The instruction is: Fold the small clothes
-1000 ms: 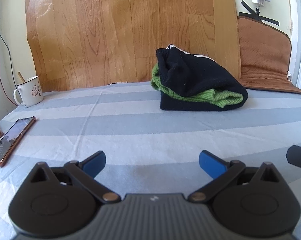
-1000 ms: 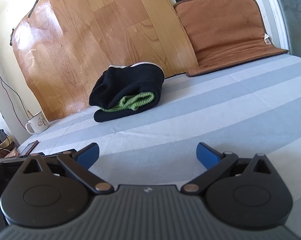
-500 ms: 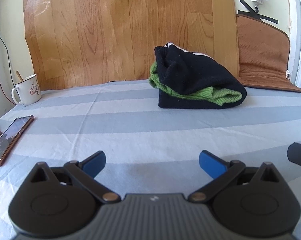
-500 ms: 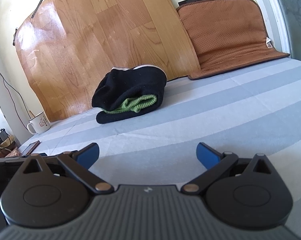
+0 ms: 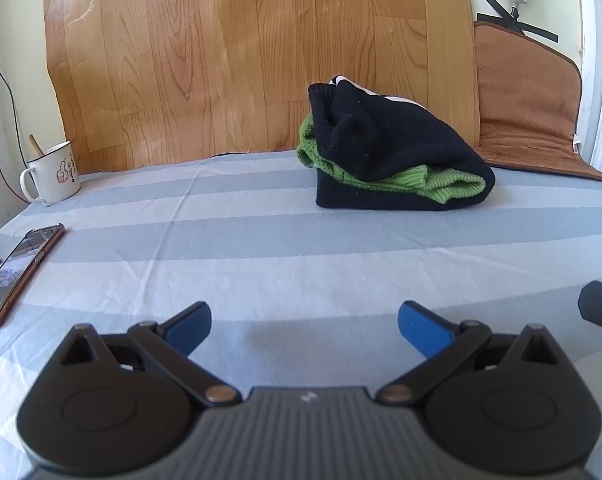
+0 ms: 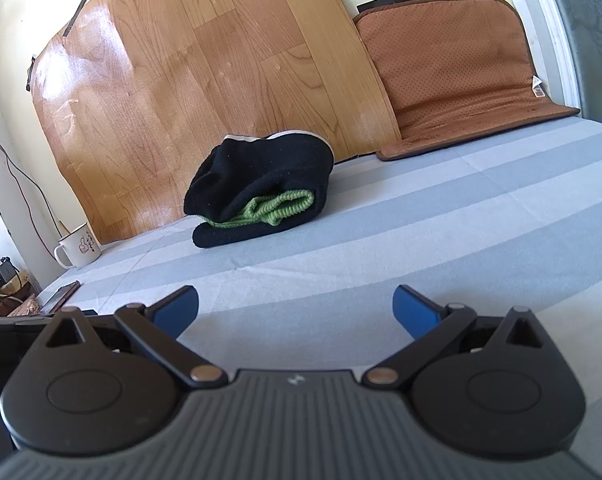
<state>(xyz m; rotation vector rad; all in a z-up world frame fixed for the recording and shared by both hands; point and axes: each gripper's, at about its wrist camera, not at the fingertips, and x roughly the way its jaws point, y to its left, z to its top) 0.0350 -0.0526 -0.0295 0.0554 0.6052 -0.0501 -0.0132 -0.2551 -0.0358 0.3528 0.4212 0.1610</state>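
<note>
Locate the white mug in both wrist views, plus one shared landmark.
Left wrist: white mug at far left edge, on the striped sheet, by the wood panel.
Right wrist: mug at lower left, far smaller.
Shared landmark: black and green folded garment.

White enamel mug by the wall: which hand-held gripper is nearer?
Left hand-held gripper: white enamel mug sits just ahead-left. Right hand-held gripper is beyond the left one, farther away.
</note>
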